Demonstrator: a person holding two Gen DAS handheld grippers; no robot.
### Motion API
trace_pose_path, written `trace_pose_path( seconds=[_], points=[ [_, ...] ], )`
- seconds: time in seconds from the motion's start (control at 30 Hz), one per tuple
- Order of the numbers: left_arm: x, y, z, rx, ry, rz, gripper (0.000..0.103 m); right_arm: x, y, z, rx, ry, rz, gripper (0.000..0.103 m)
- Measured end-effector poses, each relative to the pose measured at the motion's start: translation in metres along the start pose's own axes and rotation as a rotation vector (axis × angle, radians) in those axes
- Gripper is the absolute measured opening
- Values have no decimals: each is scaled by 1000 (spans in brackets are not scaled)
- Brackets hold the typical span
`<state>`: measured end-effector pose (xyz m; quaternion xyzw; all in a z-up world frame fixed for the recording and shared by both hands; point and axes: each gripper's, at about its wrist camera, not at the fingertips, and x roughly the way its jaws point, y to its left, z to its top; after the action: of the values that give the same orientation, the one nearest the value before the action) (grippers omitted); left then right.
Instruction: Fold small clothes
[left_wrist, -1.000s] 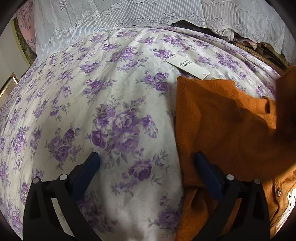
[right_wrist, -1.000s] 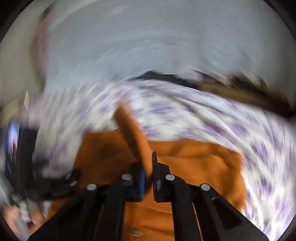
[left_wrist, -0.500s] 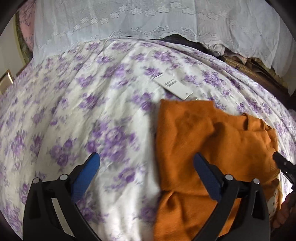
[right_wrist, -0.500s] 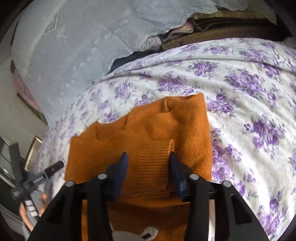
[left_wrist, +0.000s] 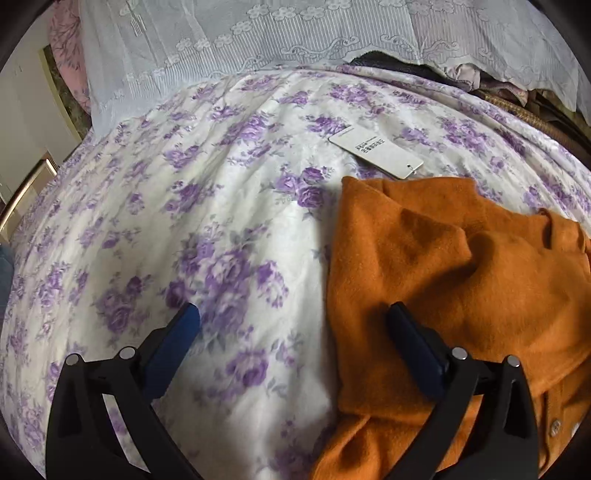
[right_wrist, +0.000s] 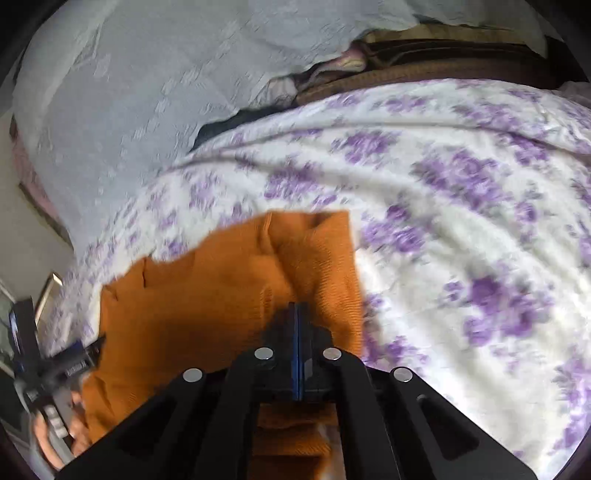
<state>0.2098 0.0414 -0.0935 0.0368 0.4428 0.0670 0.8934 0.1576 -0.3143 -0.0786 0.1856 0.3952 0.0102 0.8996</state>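
The right tongs (right_wrist: 297, 325) had just been closing and stood pressed together at the lower middle of the right wrist view, blue pads face to face with nothing clearly between them, their tips over the orange sweater (right_wrist: 221, 295). In that view the sweater lay rumpled on the bed sheet (right_wrist: 461, 221), white with purple flowers, and filled the lower left of the frame. At the far left edge the left tongs (right_wrist: 79, 360) showed, blurred, with a hand (right_wrist: 55, 435) below them.

In the left wrist view the left tongs (left_wrist: 291, 332) stood spread wide and empty, the left finger (left_wrist: 173, 343) over bare sheet (left_wrist: 203, 221) and the right finger (left_wrist: 413, 343) over the sweater (left_wrist: 461, 266), which took up the lower right. A white paper tag (left_wrist: 375, 151) lay on the sheet just beyond the sweater's upper edge. A pale lace cloth (left_wrist: 258, 48) ran across the top of the frame.
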Motion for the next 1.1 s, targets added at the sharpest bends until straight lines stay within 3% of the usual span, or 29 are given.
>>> trace_pose_path(
  seconds=[0.1,0.17,0.27,0.37,0.43,0.53,0.6,0.67,0.77,0.87,1.0,1.1],
  points=[
    [-21,9,10,-41,-61,-65,99,-28,14,9,-70,-116,-7,1],
    [-30,5,22,-37,-81,-118,99,-28,37,13,-134,-77,51,4],
    [-24,-17,33,20,-53,-150,99,-3,72,8,-252,4,50,4],
    [17,-47,29,133,56,-97,99,46,84,-3,-299,117,-6,3],
    [27,-40,22,89,15,-145,99,56,78,-6,-277,107,10,2],
    [17,-29,23,62,24,-175,99,38,73,-3,-250,64,3,2],
    [-3,-24,12,71,-16,-180,98,19,72,-10,-263,25,15,10],
    [-16,-27,1,131,-32,-194,99,7,73,-20,-316,46,40,37],
    [-15,-39,-19,213,-22,-141,99,16,66,-37,-365,77,7,40],
    [-21,-34,-26,173,-24,-122,99,4,67,-34,-335,46,-2,39],
    [-52,-26,-48,164,-81,-123,99,-23,65,-57,-329,31,26,42],
    [-71,-31,-67,197,-100,-144,98,-42,63,-80,-342,48,40,55]
  ],
)
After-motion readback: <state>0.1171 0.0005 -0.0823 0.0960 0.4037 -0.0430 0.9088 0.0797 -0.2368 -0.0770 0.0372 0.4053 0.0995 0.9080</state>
